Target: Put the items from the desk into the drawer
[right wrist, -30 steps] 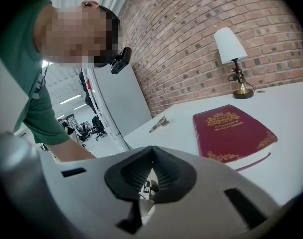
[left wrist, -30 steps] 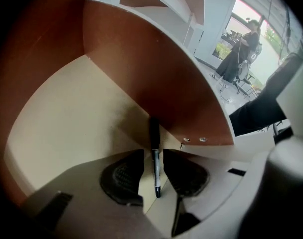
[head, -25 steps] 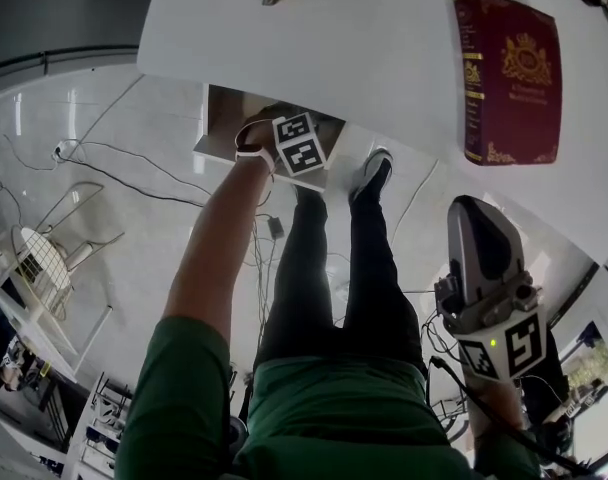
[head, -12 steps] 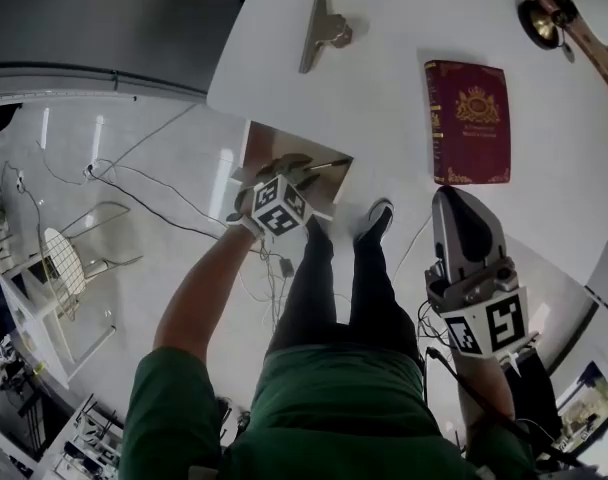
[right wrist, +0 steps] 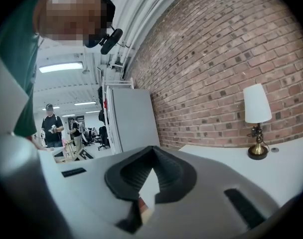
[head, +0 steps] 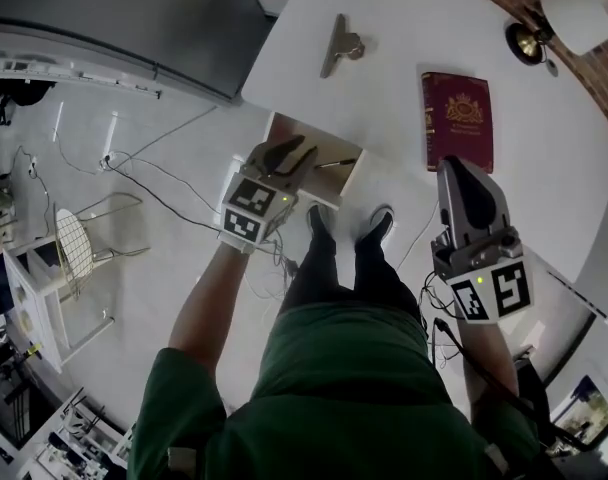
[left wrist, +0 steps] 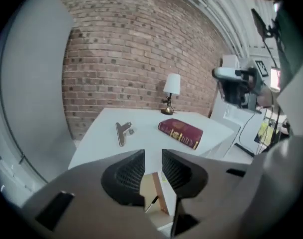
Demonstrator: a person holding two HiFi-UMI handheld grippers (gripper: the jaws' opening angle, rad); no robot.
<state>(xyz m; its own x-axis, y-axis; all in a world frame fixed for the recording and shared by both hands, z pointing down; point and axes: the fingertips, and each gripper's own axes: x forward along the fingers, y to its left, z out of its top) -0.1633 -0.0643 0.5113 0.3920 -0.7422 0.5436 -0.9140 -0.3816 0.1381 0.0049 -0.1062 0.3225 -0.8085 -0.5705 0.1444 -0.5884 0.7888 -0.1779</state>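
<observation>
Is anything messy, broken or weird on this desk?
Nothing stands out. The red book and the metal clip lie flat on the white desk. The lamp stands upright, and the open drawer has a pen in it.

maroon book (head: 457,120), white desk (head: 404,23), red brick wall (left wrist: 131,49)

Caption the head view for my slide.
Left gripper above the open drawer; book and clip lie on the desk.
</observation>
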